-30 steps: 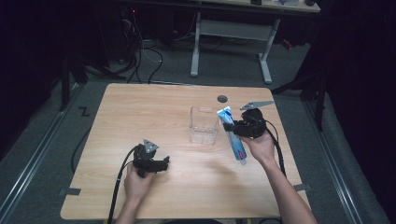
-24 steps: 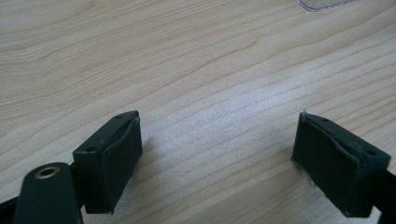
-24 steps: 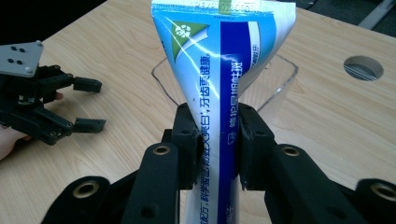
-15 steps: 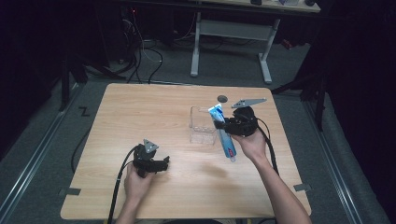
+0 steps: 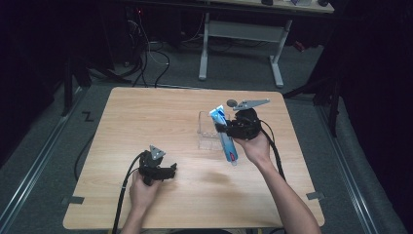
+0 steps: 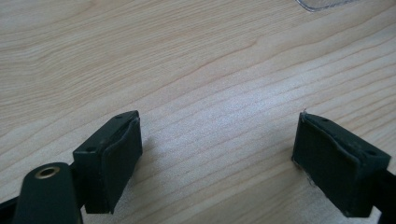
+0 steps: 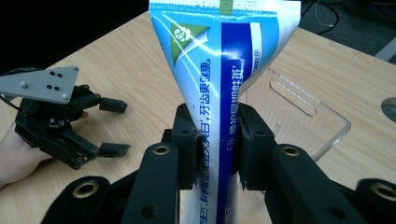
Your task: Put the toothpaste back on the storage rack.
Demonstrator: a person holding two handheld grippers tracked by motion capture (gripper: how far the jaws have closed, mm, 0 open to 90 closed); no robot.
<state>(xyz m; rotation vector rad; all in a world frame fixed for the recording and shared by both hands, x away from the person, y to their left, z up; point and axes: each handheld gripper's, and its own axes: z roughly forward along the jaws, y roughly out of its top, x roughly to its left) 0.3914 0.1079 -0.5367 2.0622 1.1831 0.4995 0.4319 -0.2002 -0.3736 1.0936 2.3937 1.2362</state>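
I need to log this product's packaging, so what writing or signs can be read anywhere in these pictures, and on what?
Toothpaste tube, blue stripe, right gripper view: "牙齿更健康", reading along the tube.
Same tube, white stripe beside it: more Chinese characters, too blurred to read surely.
Same tube, crimped top edge: small print, too small to read.
Same tube, green triangle: a white leaf-like emblem, no words.
Clear plastic box and table: no writing.

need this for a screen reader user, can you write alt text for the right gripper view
The right gripper has its black jaws shut on a blue and white toothpaste tube, crimped end up, above a wooden table. A clear plastic container stands behind it at right; at left, a hand holds the left gripper with jaws open.
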